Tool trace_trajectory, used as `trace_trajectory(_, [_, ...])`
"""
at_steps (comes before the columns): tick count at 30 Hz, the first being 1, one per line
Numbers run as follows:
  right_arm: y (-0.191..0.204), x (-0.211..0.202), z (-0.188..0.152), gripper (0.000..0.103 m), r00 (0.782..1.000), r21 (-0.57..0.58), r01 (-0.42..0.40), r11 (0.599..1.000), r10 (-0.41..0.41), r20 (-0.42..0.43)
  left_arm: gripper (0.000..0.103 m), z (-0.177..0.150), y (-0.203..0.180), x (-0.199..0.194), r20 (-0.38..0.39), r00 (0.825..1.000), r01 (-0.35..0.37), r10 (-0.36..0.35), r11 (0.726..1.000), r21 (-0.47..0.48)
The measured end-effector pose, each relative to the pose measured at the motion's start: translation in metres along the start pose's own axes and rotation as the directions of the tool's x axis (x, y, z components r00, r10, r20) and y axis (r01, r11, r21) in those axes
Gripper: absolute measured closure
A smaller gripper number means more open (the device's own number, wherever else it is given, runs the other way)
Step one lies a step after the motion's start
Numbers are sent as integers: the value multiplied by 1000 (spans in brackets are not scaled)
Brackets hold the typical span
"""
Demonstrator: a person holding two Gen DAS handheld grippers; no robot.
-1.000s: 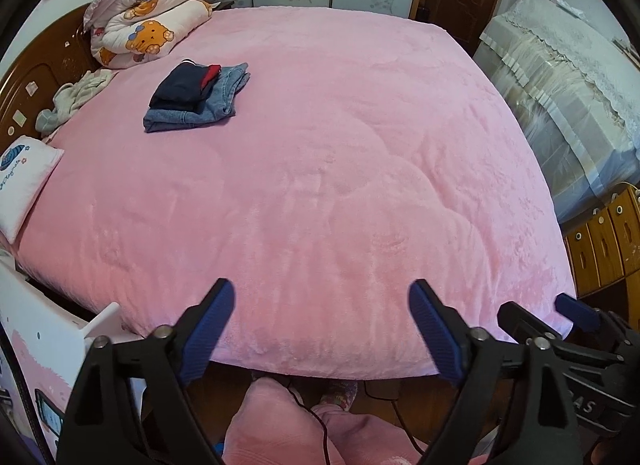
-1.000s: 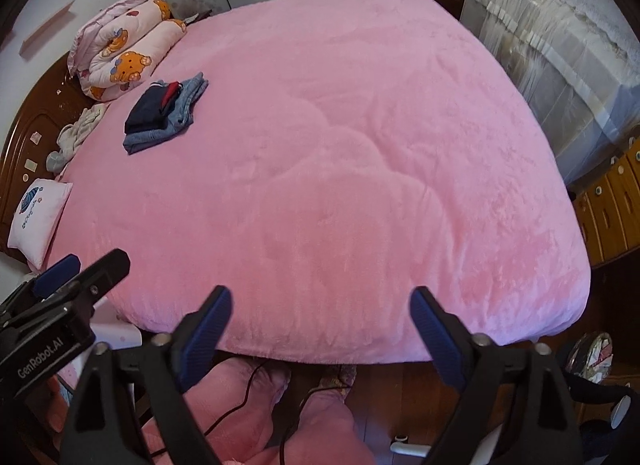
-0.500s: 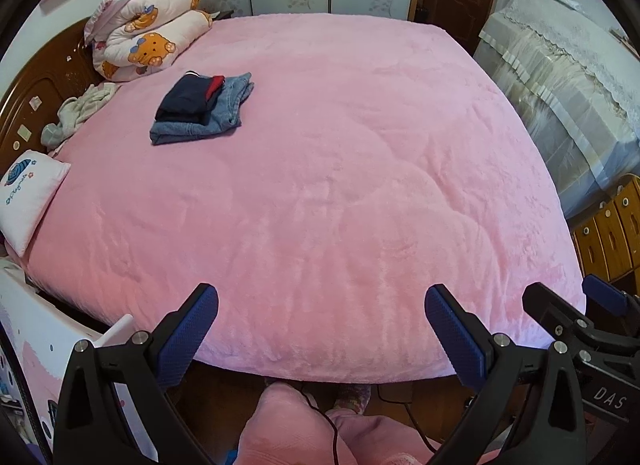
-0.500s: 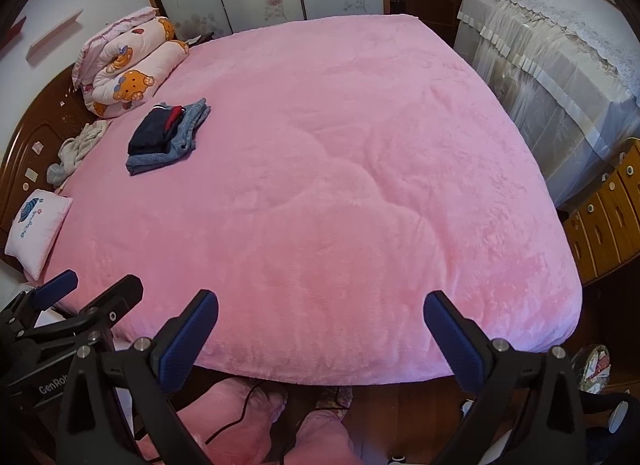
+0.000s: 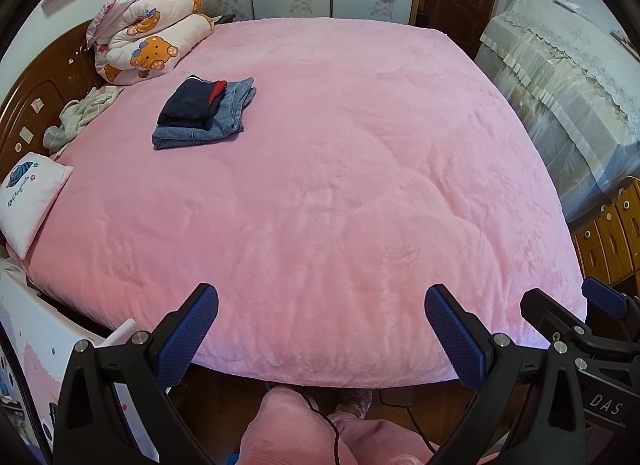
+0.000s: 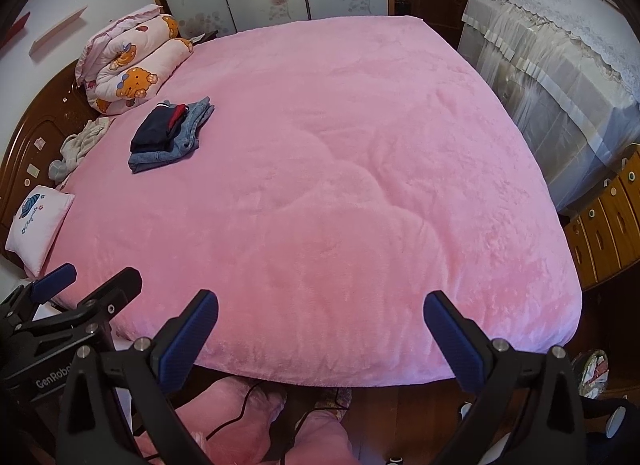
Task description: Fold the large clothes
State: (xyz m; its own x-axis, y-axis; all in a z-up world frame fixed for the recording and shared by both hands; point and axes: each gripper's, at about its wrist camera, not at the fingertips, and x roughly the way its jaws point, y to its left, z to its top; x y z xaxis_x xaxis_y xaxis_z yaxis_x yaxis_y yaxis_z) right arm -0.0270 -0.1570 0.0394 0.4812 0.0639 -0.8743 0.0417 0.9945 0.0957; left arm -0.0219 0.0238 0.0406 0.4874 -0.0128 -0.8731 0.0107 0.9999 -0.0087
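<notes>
1. We see a pink blanket (image 5: 340,185) spread flat over the whole bed, its near edge hanging over the foot of the bed just past both sets of tongs.
2. To the right of the bed stands a piece of furniture under a lace-edged cover (image 5: 560,97), with wooden drawers (image 5: 608,233) nearer to us.
3. At the far left corner, against the wooden headboard (image 5: 36,105), a rolled quilt with bear prints (image 5: 148,45) lies on the bed.
4. The task's things, a stack of folded clothes (image 5: 204,113), lie on the blanket near the quilt: a dark navy piece with a red edge on top of folded denim.
5. A small white pillow (image 5: 28,201) sits at the bed's left edge, and a crumpled pale garment (image 5: 80,117) lies between it and the quilt.
6. Our left gripper (image 5: 320,329) hangs over the near edge, its jaws having just opened to their widest, with nothing between them.
7. Our right gripper (image 6: 320,329) is beside it, also spread wide and empty.
8. Below, the person's pink-clad legs (image 5: 296,429) show.
</notes>
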Motion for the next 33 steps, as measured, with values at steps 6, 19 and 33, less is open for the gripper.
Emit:
trace_trajectory(6, [-4, 2, 2, 0, 1000, 3, -5, 1000, 5, -7, 1, 1, 0, 1, -5, 1000, 2, -2, 1000, -2])
trace_trajectory(19, [-9, 4, -2, 0, 1000, 16, -5, 1000, 5, -20, 1, -3, -2, -3, 8, 1000, 0, 0, 1000, -2])
trace_trajectory(33, [-16, 9, -14, 0, 999, 41, -7, 999, 9, -52, 1, -11, -6, -5, -10, 1000, 5, -5, 1000, -6])
